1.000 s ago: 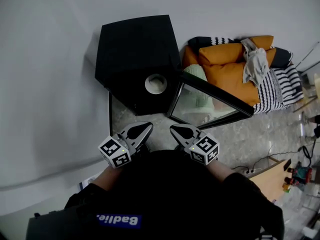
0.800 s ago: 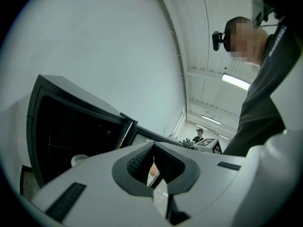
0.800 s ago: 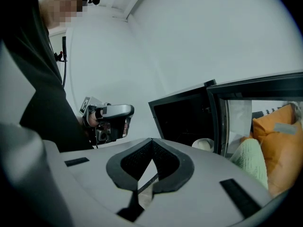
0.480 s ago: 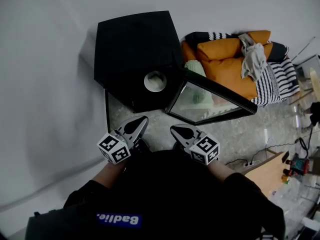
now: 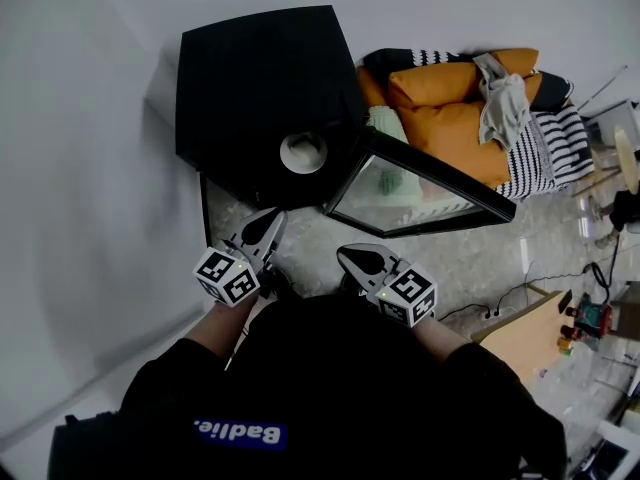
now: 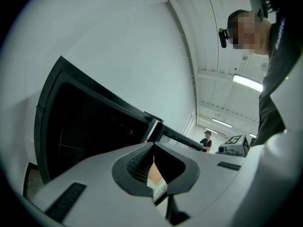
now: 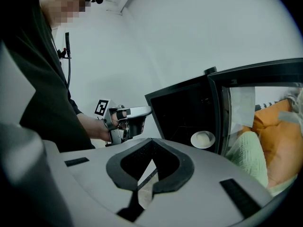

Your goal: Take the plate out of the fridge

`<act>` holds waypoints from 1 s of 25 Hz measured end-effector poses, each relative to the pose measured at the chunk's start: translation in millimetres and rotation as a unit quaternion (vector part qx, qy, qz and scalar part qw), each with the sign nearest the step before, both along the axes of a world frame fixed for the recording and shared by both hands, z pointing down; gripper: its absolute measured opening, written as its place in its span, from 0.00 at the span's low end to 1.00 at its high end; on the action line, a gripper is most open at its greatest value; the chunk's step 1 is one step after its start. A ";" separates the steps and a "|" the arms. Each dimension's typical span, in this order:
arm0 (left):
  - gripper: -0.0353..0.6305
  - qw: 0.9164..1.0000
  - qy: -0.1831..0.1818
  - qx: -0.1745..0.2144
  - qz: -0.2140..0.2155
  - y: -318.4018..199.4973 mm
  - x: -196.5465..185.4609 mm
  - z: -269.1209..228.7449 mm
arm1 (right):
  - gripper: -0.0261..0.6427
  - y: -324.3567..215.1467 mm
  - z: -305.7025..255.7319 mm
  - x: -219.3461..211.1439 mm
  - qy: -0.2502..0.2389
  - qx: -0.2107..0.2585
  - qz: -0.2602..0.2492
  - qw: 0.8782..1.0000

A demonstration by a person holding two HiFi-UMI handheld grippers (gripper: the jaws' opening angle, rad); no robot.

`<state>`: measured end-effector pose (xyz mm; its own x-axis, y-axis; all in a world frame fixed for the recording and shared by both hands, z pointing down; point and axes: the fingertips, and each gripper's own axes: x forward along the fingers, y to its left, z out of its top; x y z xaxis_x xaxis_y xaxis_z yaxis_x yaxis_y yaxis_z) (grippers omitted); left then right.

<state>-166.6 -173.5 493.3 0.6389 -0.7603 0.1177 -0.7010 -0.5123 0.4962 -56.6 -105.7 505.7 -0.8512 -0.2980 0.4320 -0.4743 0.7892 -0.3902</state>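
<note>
Facing the open fridge (image 5: 260, 78), left gripper (image 5: 274, 215) and right gripper (image 5: 345, 255) sit closed, empty.

Black fridge (image 5: 262, 88) with a white plate (image 5: 303, 154) inside. Right of the fridge are orange cushions (image 5: 455, 118), black-and-white striped fabric (image 5: 560, 153) and a pale green knit (image 5: 384, 123). Before the fridge is grey marbled floor (image 5: 470, 258). The pale grey left gripper (image 5: 272, 218) and right gripper (image 5: 346, 254) bear black-and-white chequered cubes.

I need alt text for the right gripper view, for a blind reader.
A black fridge stands open with a white plate inside, its glass door swung right. In the foreground the right gripper has shut, empty jaws; at left, a hand holds the left gripper toward the fridge.
</note>
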 end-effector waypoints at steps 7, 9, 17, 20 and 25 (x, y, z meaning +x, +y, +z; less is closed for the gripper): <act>0.07 0.999 -0.011 -0.025 -0.027 -24.5 -10.9 36.6 | 0.05 2.2 7.4 3.4 0.009 -0.007 0.003 1.000; 0.07 0.999 -0.009 -0.033 -0.034 -30.9 -13.1 45.0 | 0.05 2.4 7.9 6.5 0.013 -0.007 0.007 1.000; 0.07 0.996 -0.033 -0.063 -0.061 -59.6 -26.5 82.6 | 0.05 -2.7 8.9 15.4 0.018 0.002 0.017 1.000; 0.08 0.994 -0.048 -0.077 -0.066 -68.2 -28.4 100.0 | 0.05 -2.0 13.1 21.6 0.015 0.001 0.021 1.000; 0.12 0.990 -0.065 -0.104 -0.070 -79.1 -28.6 131.6 | 0.05 0.5 17.8 31.6 0.023 -0.012 0.024 0.999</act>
